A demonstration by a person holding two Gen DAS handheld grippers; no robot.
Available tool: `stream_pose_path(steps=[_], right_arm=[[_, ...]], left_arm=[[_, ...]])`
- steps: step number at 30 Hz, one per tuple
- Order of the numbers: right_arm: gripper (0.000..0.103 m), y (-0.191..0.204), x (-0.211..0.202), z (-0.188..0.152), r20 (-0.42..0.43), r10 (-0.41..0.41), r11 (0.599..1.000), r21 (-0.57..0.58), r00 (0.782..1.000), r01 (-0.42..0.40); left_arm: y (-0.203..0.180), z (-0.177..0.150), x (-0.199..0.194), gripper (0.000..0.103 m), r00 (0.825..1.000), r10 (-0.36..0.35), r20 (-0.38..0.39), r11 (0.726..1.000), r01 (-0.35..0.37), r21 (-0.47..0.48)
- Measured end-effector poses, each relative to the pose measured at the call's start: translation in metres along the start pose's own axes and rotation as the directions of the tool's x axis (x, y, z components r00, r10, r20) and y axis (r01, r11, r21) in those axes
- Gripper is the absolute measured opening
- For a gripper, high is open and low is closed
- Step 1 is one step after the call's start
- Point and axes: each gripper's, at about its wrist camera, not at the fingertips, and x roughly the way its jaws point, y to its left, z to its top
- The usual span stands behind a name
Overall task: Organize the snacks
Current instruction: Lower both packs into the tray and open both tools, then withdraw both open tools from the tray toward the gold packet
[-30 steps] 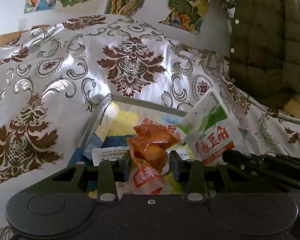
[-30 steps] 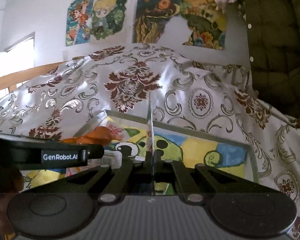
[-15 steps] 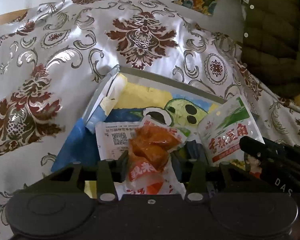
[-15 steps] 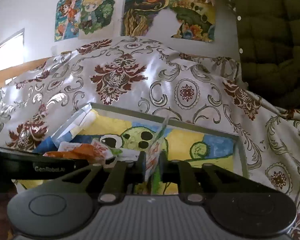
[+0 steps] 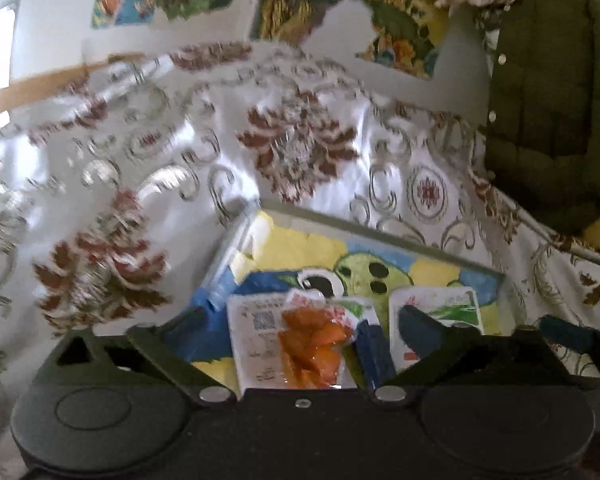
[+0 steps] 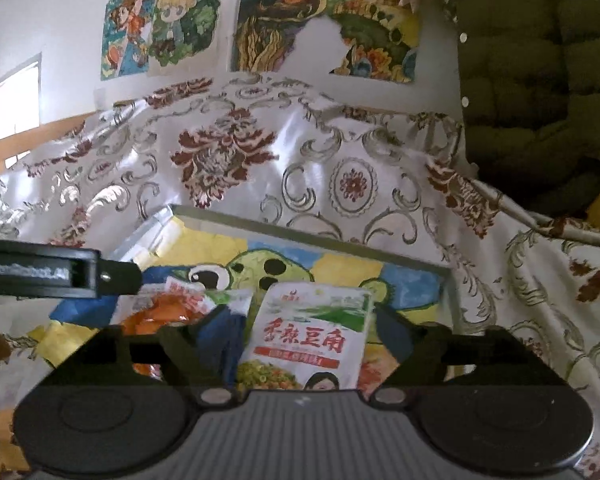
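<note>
A shallow tray (image 5: 380,234) with a cartoon frog picture lies on the patterned cloth; its far rim also shows in the right wrist view (image 6: 308,236). An orange snack packet (image 5: 312,344) lies in it on a white packet (image 5: 256,336), between the spread jaws of my open left gripper (image 5: 300,320). A green-and-white packet with red characters (image 6: 312,336) lies flat in the tray between the spread jaws of my open right gripper (image 6: 300,320); it also shows in the left wrist view (image 5: 444,308). The orange packet shows at left in the right wrist view (image 6: 160,312).
A silver cloth with dark red floral patterns (image 6: 220,152) covers the surface. A green quilted jacket (image 6: 540,60) hangs at the right. Cartoon posters (image 6: 260,20) are on the wall behind. The left gripper's finger (image 6: 60,272) crosses the right view's left side.
Both grippers have opened. The orange packet has left the left gripper and the green-and-white packet has left the right one; both now lie flat in the tray.
</note>
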Motion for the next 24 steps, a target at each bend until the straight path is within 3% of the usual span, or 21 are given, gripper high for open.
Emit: stream_pose_path(steps=[5,11,24], right_arm=[[0.103,-0.003,-0.04,0.01,0.051,0.008,1.0,0.008,0.999,-0.008],[0.103,-0.004,-0.096,0.01,0.097,0.025,0.999,0.018,0.995,-0.026],[0.103,0.018,-0.214,-0.033,0.182,0.024,0.999,0.017,0.983,-0.027]], left_arm=[[-0.004,0.001,-0.044,0.102,0.999,-0.002,0.035,1.0,0.002,0.02],[0.0,-0.014,-0.103,0.102,0.997,0.02,0.078,1.0,-0.02,0.001],[0.014,-0.077,-0.218,0.102,0.989,0.08,0.126,0.995,-0.087,0.054]])
